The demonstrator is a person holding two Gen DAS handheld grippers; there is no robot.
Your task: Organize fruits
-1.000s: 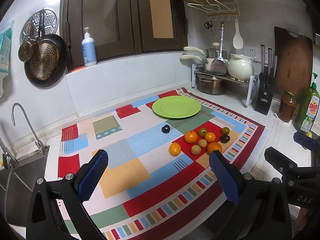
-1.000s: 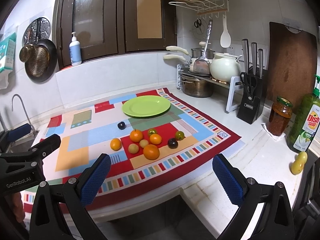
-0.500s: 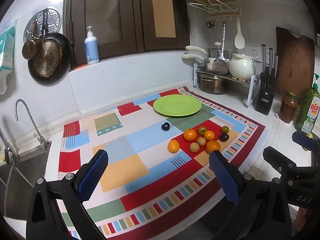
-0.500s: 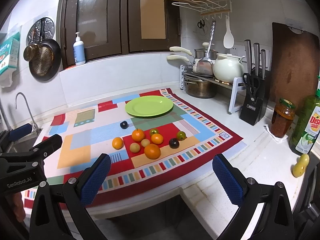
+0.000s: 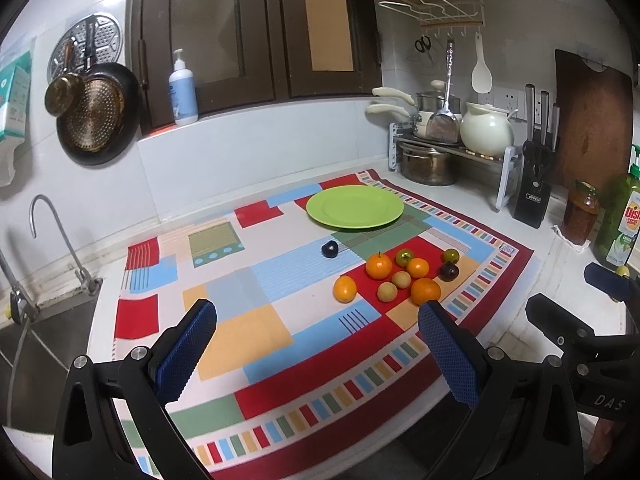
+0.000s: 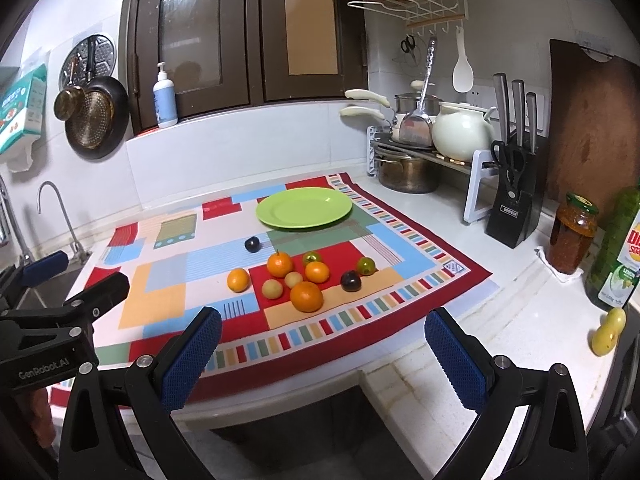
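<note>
Several small fruits lie in a cluster on a patchwork mat: oranges, yellow ones, green ones and a dark plum. Another dark plum lies apart, nearer an empty green plate. In the right wrist view the cluster and plate show too. My left gripper is open and empty, above the mat's near part. My right gripper is open and empty, over the counter's front edge.
A sink and tap are at left. A pot rack, knife block, jar and dish soap bottle stand at back right. A yellow object lies near the right counter edge.
Both views have shifted slightly; the grippers have drifted a little, the fruit and plate have not moved. Both stay open.
</note>
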